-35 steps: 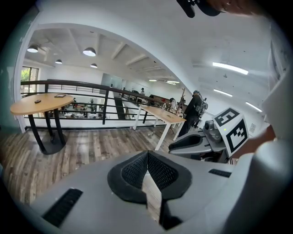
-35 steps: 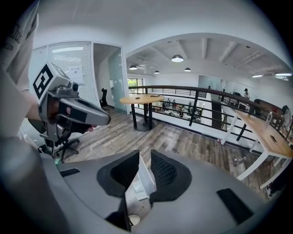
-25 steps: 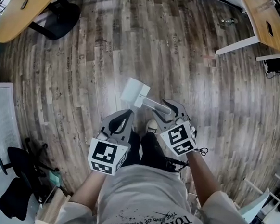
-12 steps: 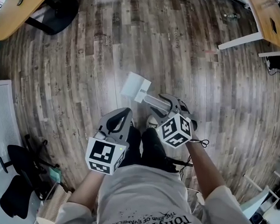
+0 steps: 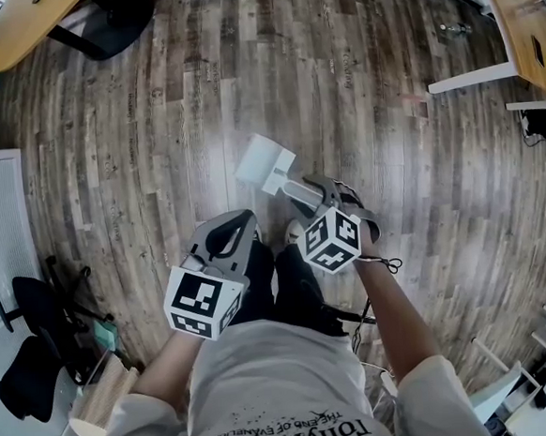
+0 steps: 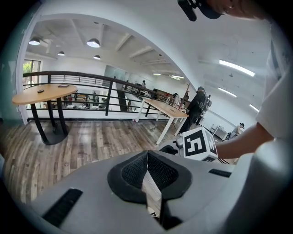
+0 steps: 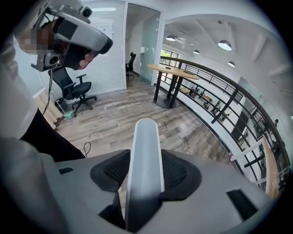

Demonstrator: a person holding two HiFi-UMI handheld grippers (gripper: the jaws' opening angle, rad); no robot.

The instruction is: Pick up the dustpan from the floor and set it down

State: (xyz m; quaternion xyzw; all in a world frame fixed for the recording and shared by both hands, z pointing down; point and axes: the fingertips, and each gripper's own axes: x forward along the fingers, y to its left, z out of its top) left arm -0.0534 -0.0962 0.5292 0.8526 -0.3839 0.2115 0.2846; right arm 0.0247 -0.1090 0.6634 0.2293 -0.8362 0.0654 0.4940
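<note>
right claw (image 5: 335,196): jaws just widened, standing loose either side of the dustpan handle (image 7: 145,155) that runs up between its pads | dustpan (image 5: 264,162): pan end on wood floor (image 5: 153,128) ahead of the claw tips, handle slanting back into them | left claw (image 5: 229,236): clenched, empty, beside right claw

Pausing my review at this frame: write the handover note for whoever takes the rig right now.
Left tool: shut, empty.
Right tool: jaws have just been opening; the dustpan handle stands between them, apparently unclamped.
Pan end looks to be on the floor, handle tilted up.
Done: right tool placed round the handle.
Left: grip, lift, set down, unless this is already the release.
</note>
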